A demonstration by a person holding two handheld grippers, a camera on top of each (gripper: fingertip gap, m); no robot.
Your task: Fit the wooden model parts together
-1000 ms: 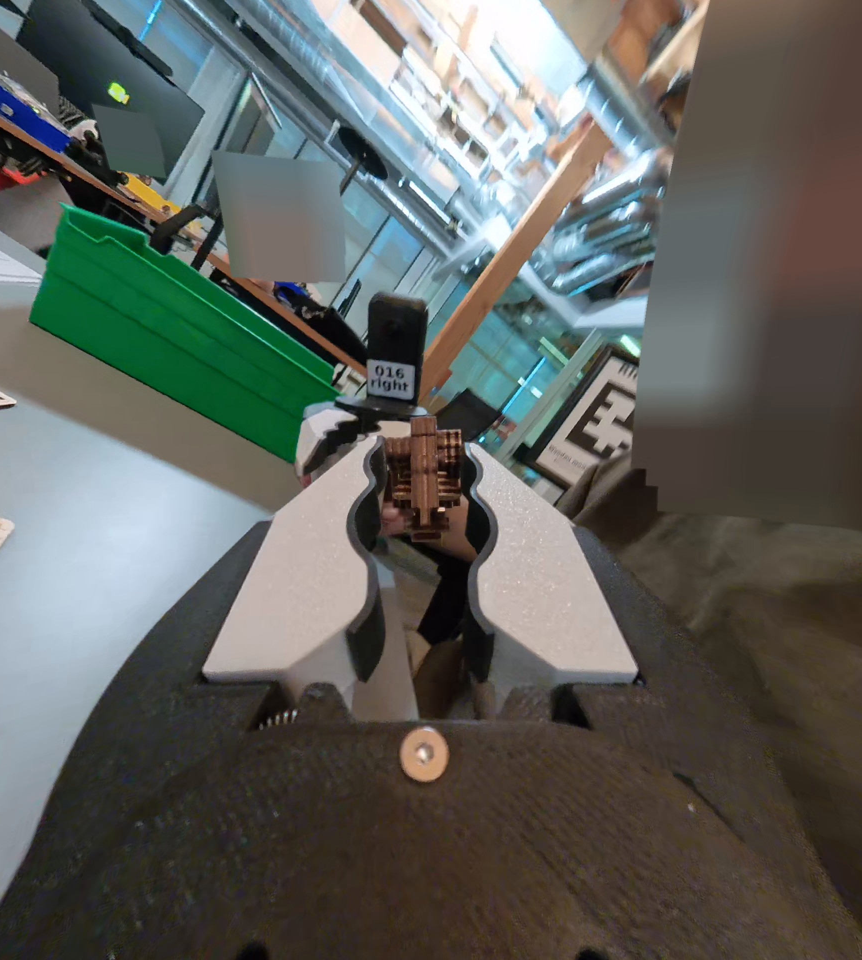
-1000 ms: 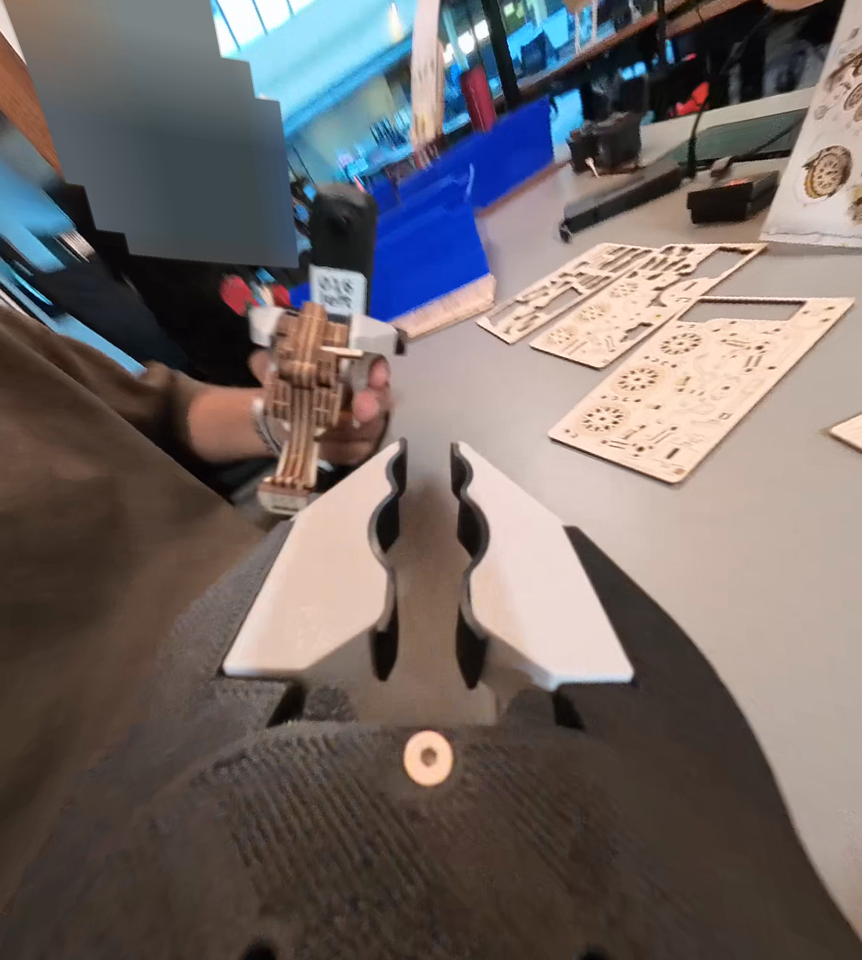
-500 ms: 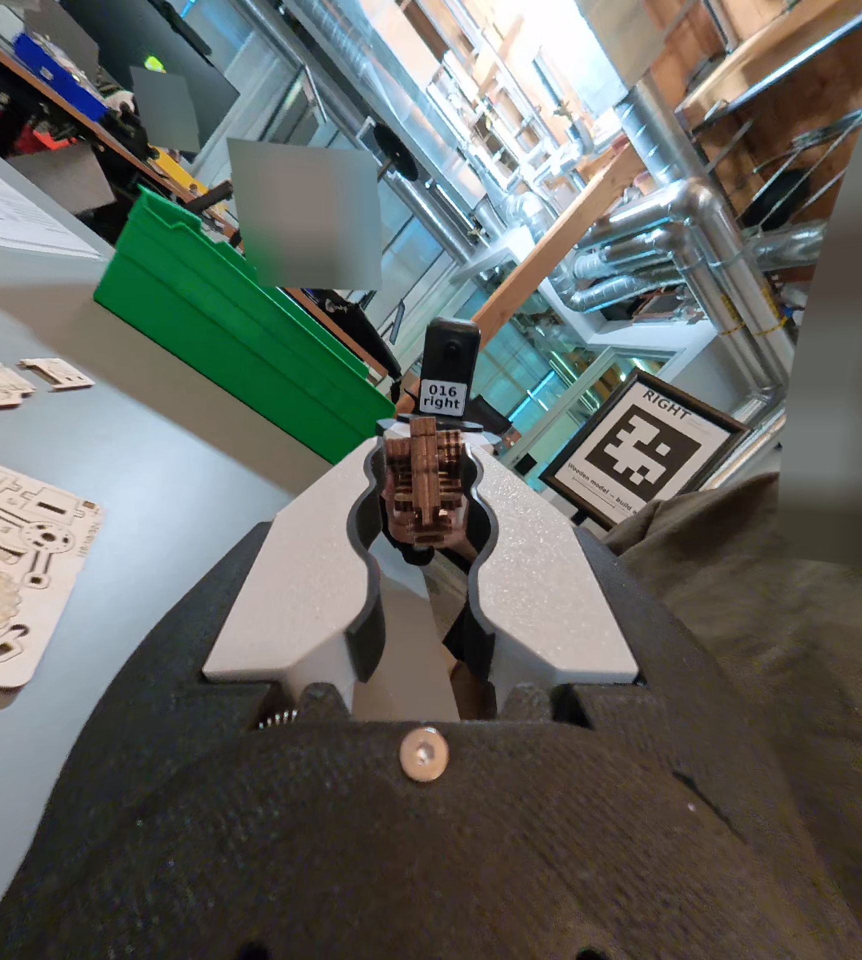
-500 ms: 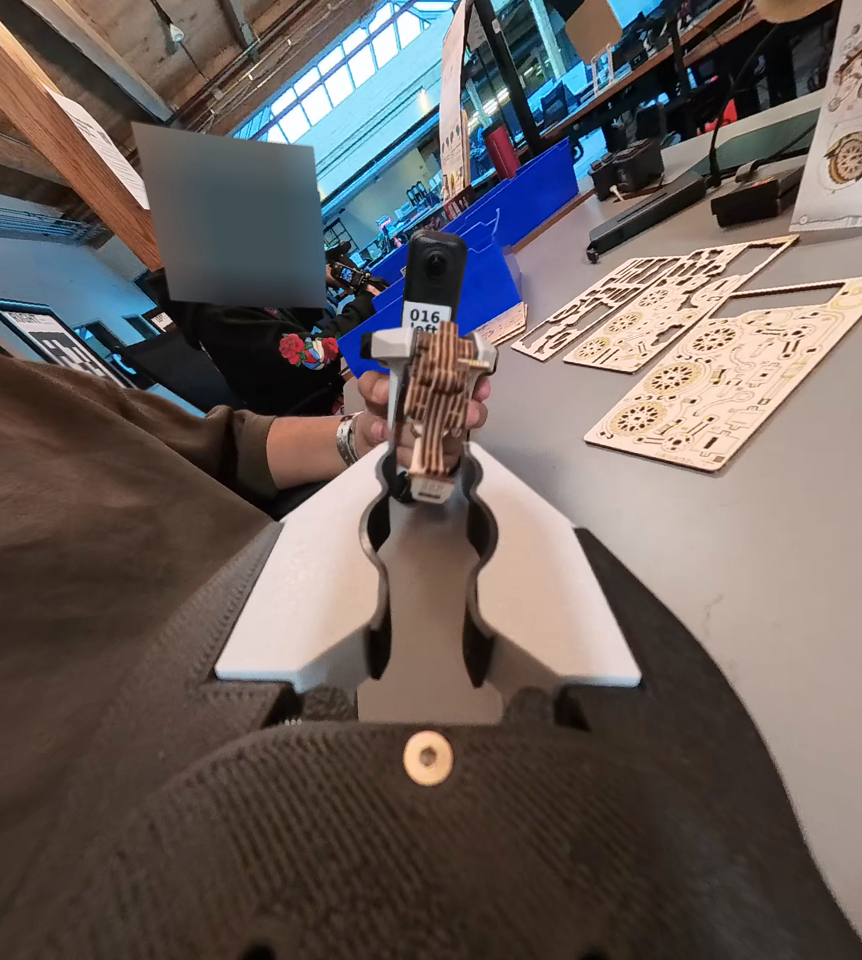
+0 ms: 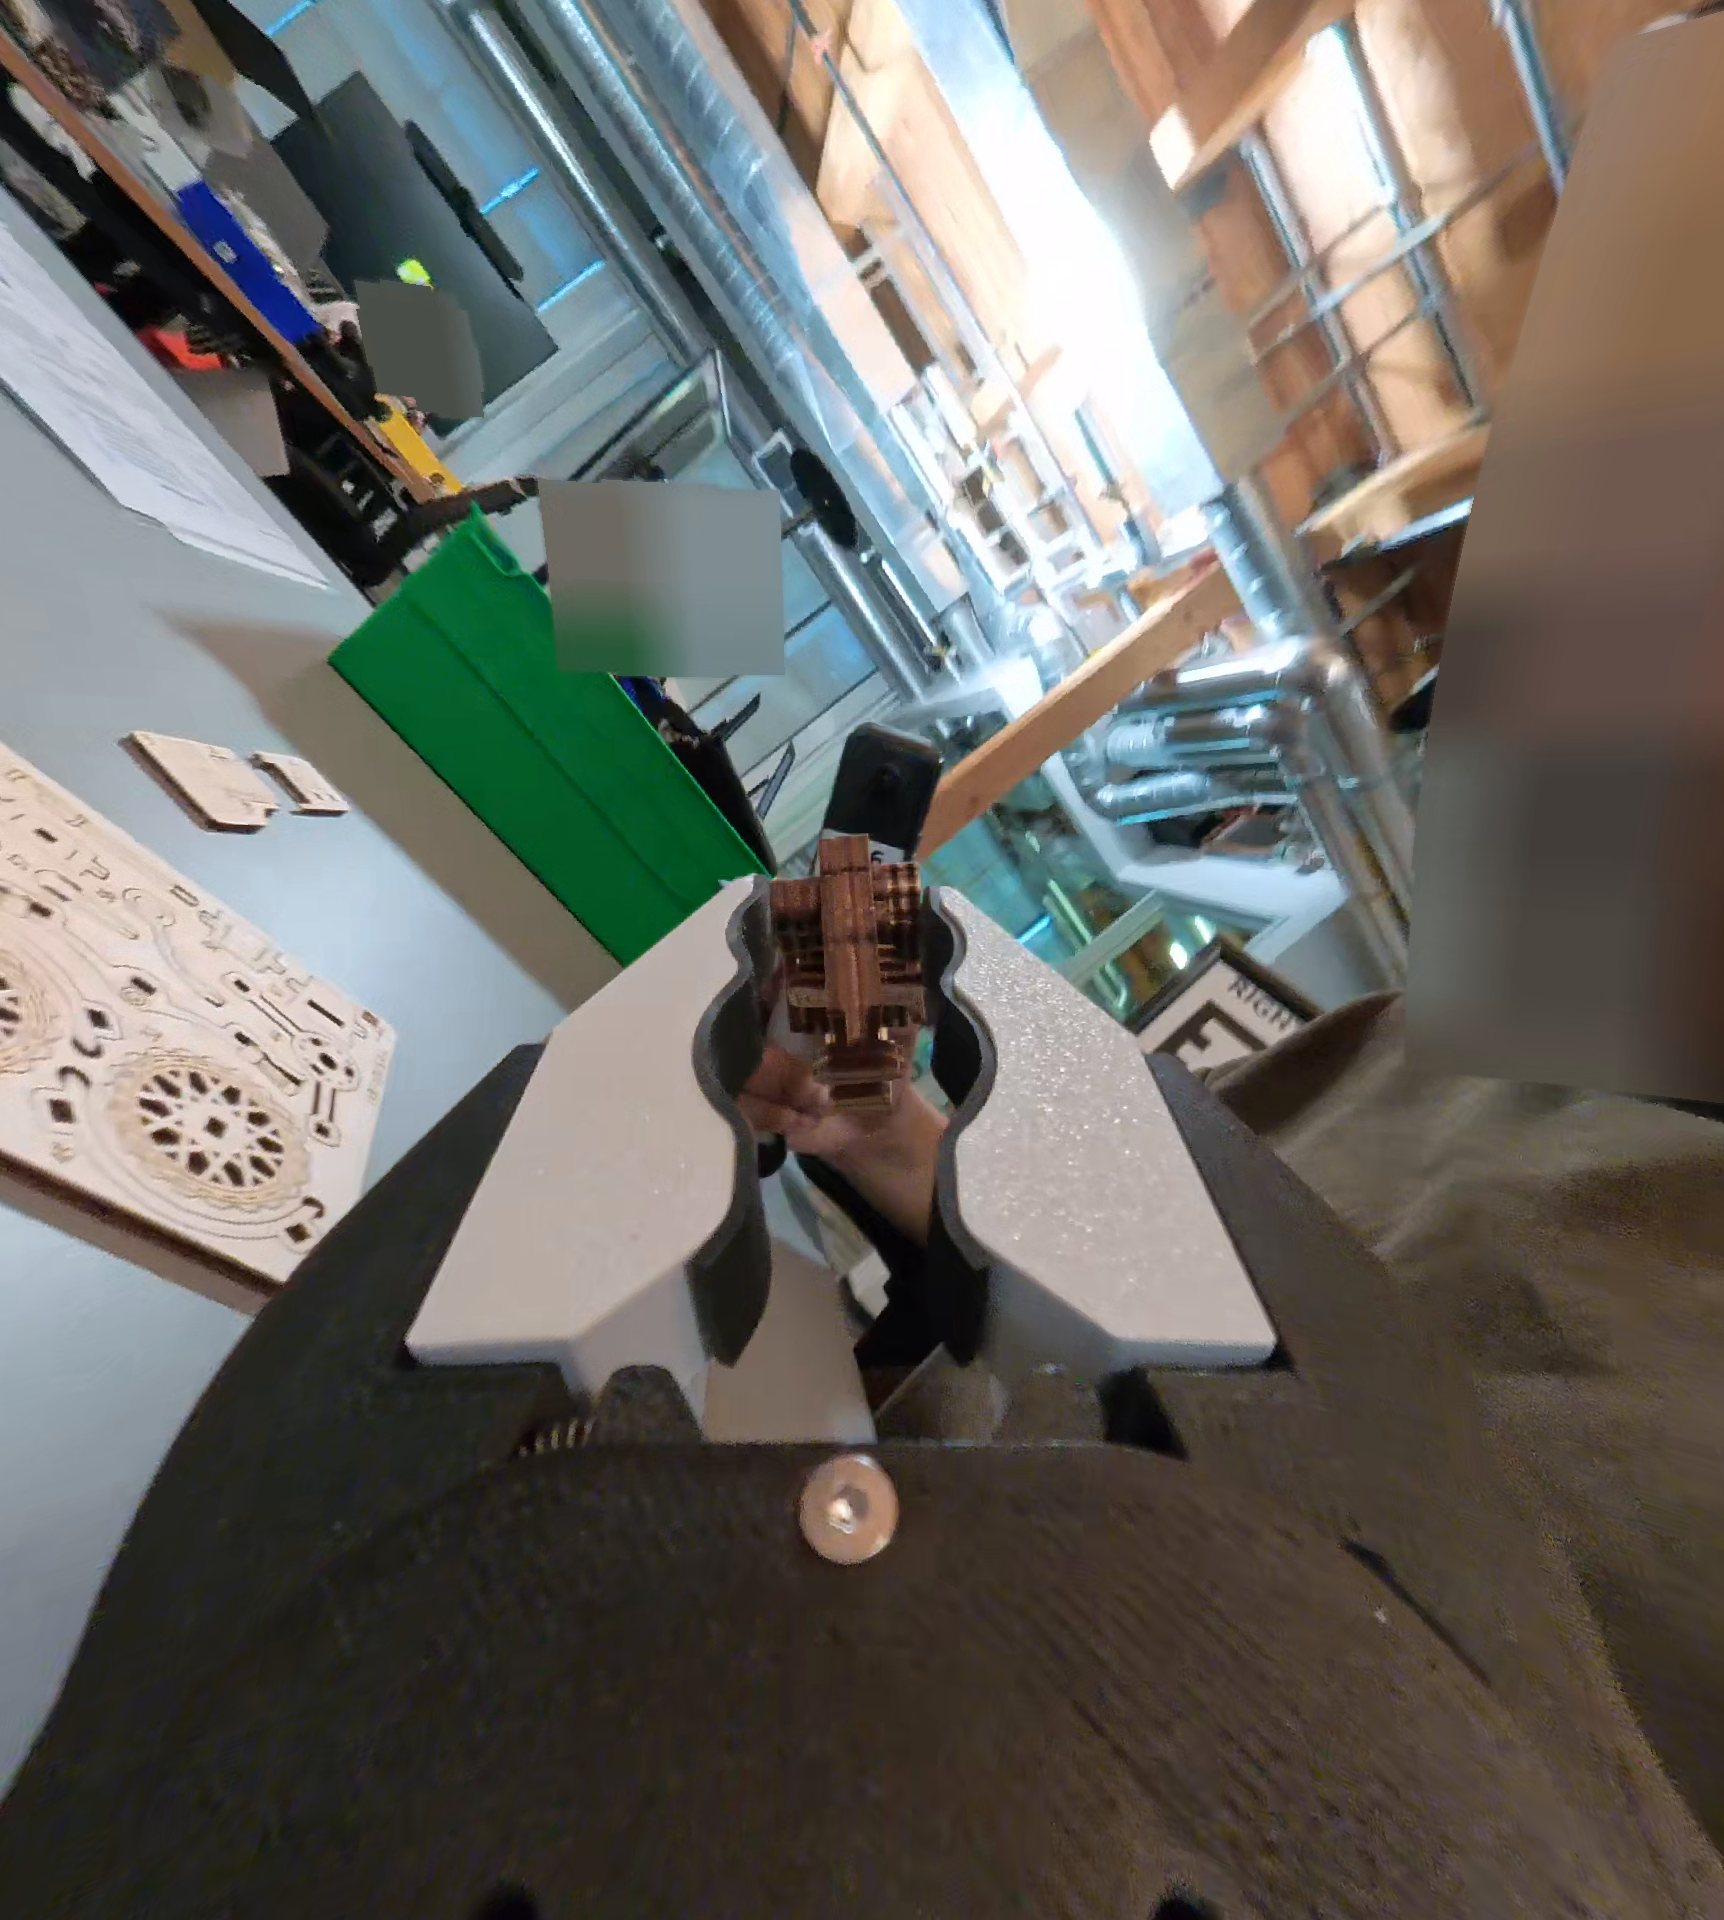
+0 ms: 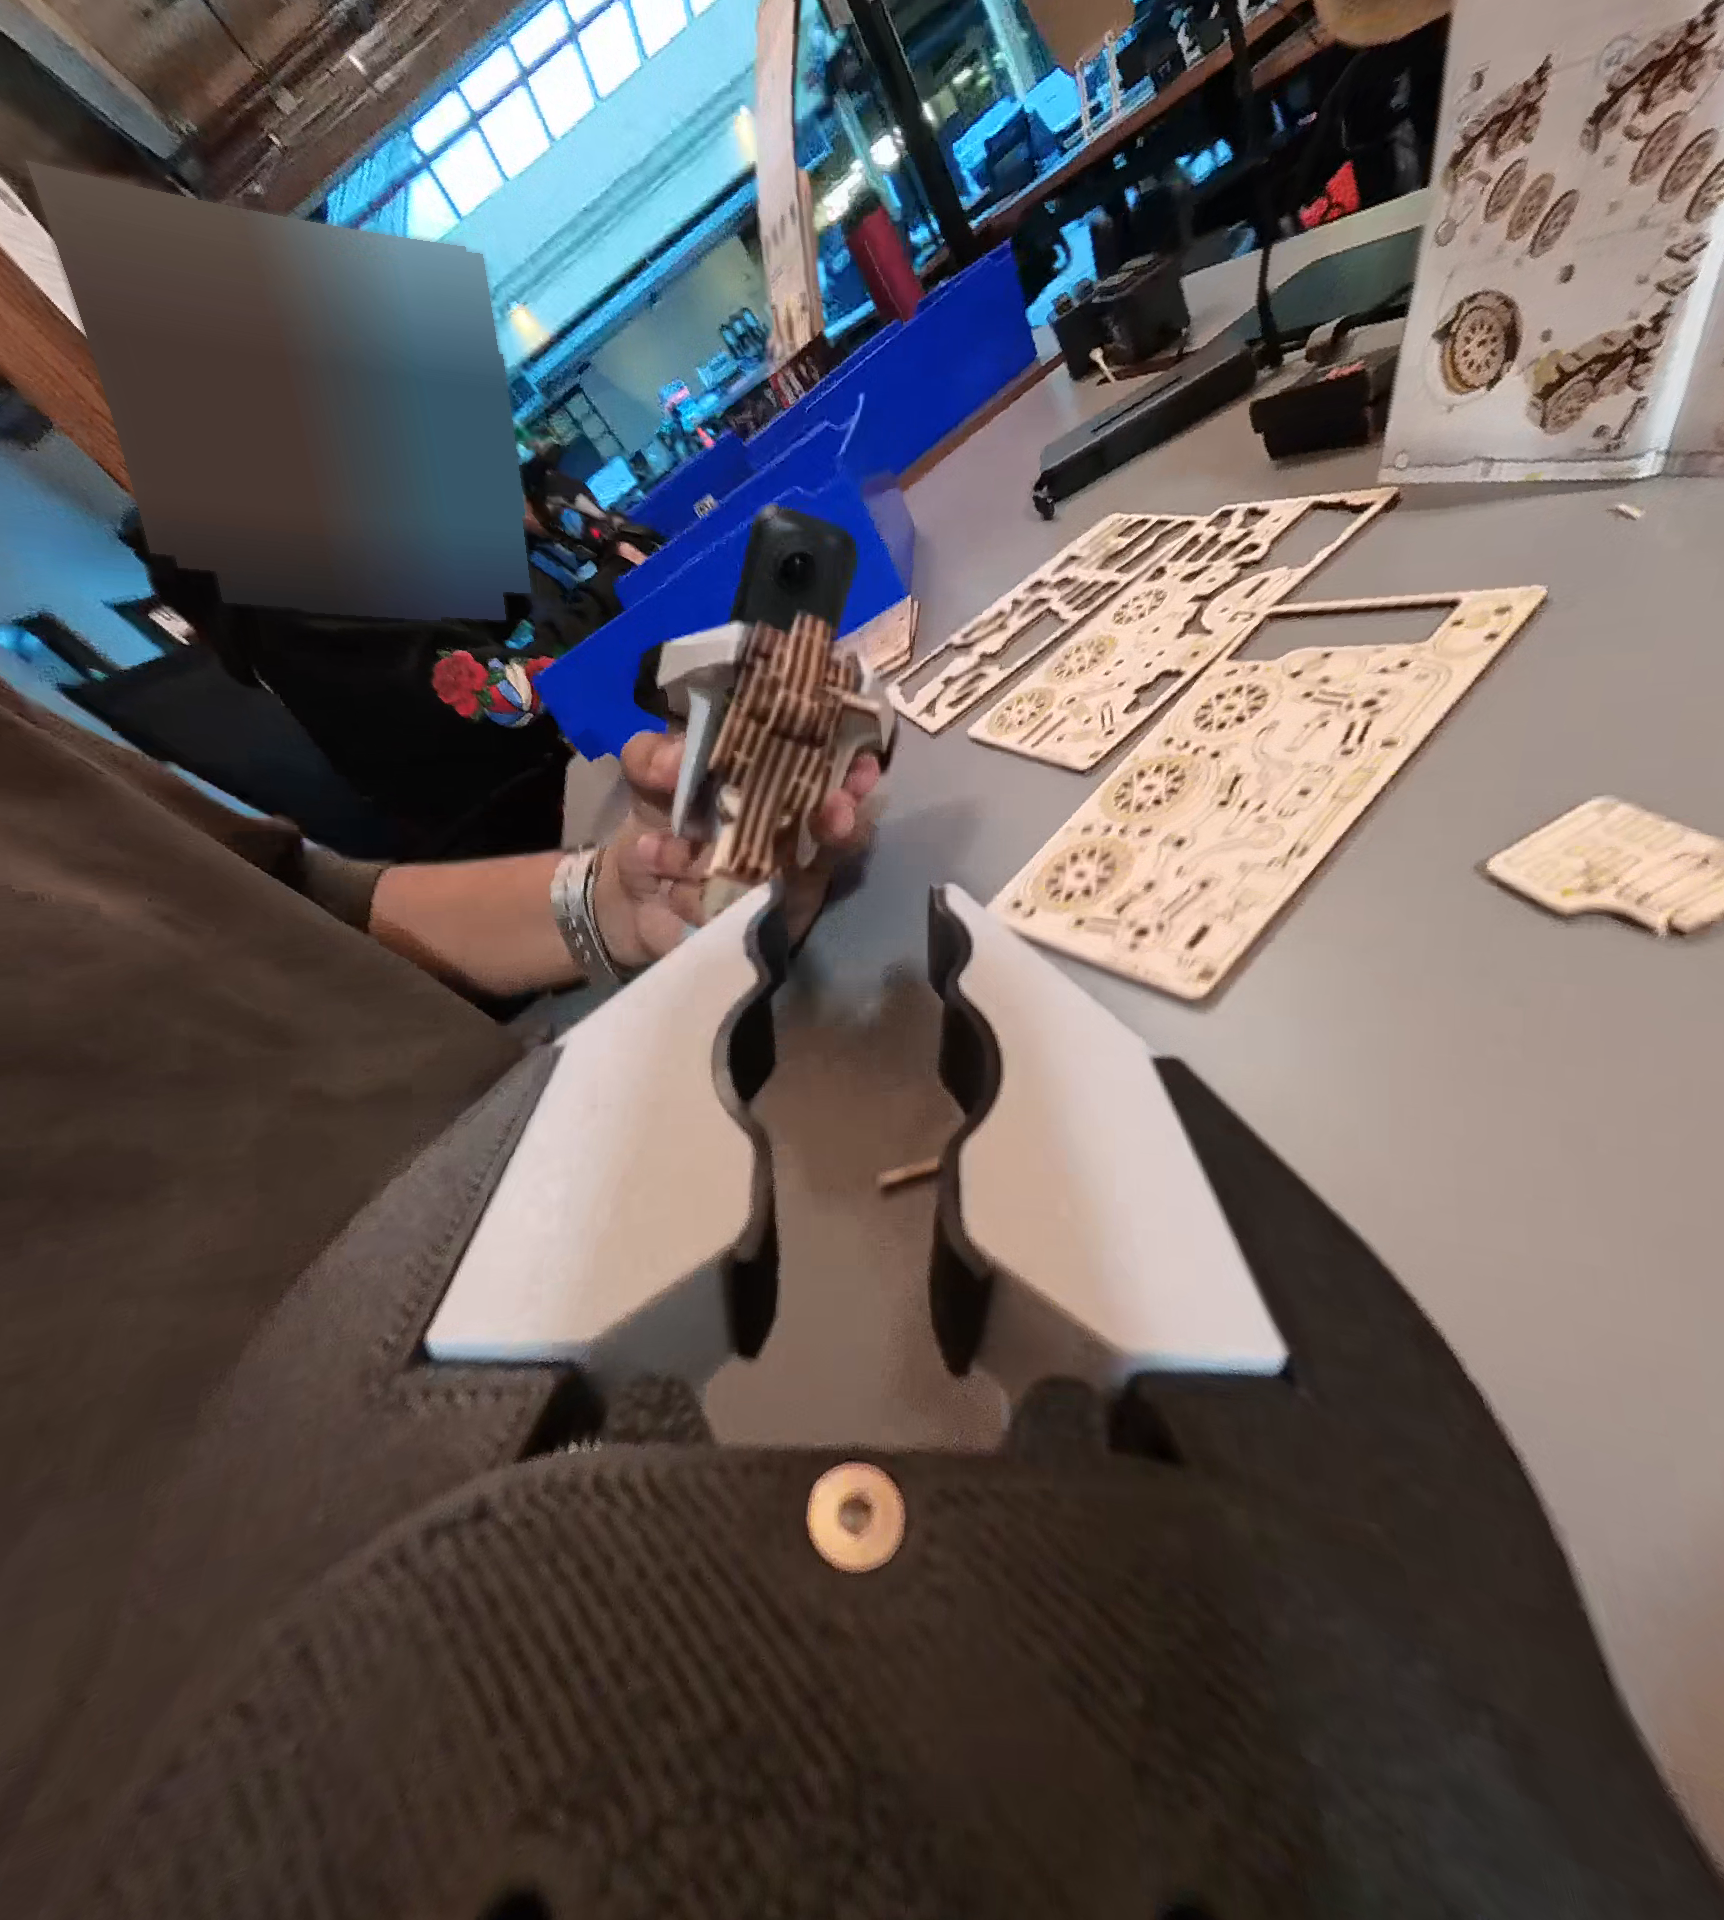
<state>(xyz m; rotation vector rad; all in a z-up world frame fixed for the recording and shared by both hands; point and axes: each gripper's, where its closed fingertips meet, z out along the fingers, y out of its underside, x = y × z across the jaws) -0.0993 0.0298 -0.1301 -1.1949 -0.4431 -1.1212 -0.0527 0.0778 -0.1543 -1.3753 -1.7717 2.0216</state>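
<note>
My left gripper (image 5: pixel 842 920) is shut on a small brown layered wooden sub-assembly (image 5: pixel 845 982), held up in the air at the fingertips. The right wrist view shows that sub-assembly (image 6: pixel 780 748) from the other side, clamped between the left gripper's grey fingers (image 6: pixel 697 727), up and left of my right fingertips. My right gripper (image 6: pixel 853 914) is open and empty, low over the grey table (image 6: pixel 1460 1195). A small wooden pin (image 6: pixel 908 1174) lies on the table between its fingers. The right gripper's black camera (image 5: pixel 884 790) shows just behind the sub-assembly.
Laser-cut wooden part sheets (image 6: pixel 1253 790) (image 6: pixel 1128 613) and a small sheet piece (image 6: pixel 1637 862) lie to the right; another sheet (image 5: pixel 110 987) and two small pieces (image 5: pixel 203 779) lie on the left. A green bin (image 5: pixel 546 769), blue bins (image 6: pixel 837 488) and an upright instruction sheet (image 6: pixel 1616 239) stand behind. Left tips to right tips: about 8 cm.
The sub-assembly was lined up between my right fingertips half a second ago; now it sits up and left of them. My right gripper stays open. My left gripper has tilted, still holding the sub-assembly.
</note>
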